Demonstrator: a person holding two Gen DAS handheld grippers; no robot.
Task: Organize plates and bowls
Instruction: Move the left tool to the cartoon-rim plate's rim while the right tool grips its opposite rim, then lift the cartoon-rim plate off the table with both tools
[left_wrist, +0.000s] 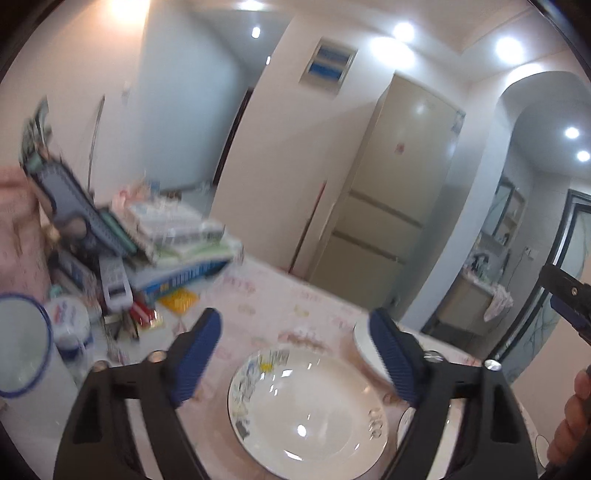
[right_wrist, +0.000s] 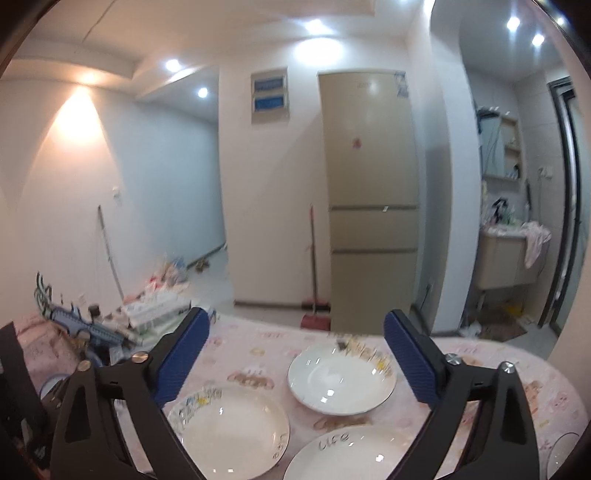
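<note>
We start with the plates. In the right wrist view three lie apart on the pink patterned tablecloth (right_wrist: 258, 343): a deep plate with a painted edge (right_wrist: 231, 430) at lower centre left, a second deep plate (right_wrist: 341, 378) beyond it toward the middle of the frame, and a third marked "Life" (right_wrist: 347, 454) at the bottom edge. None is stacked on another.

In the left wrist view the painted plate (left_wrist: 308, 408) fills the lower centre, directly ahead of and below the left gripper (left_wrist: 295, 354), lying between the lines of its two fingers. The white edge of another plate (left_wrist: 364, 350) peeps out behind the right-hand finger. Being round, the plate has no long axis; any point on its rim would serve for a pinch.

The left gripper stands wide open and holds nothing. The right gripper (right_wrist: 295, 358) is likewise spread wide and empty, with the middle plate framed between its fingers, farther off. We judge the left hand nearer to the painted plate, the right better placed for the other two.

The plates look like glazed ceramic, smooth and shiny under the ceiling lights, with thin dark rims, so likely slippery between the ribbed blue pads (left_wrist: 195, 360). They are shallow dishes with sloping walls.

Outward, a heap of books and boxes (left_wrist: 173, 240) crowds the left of the table, and a tall beige fridge (right_wrist: 371, 199) stands behind.
</note>
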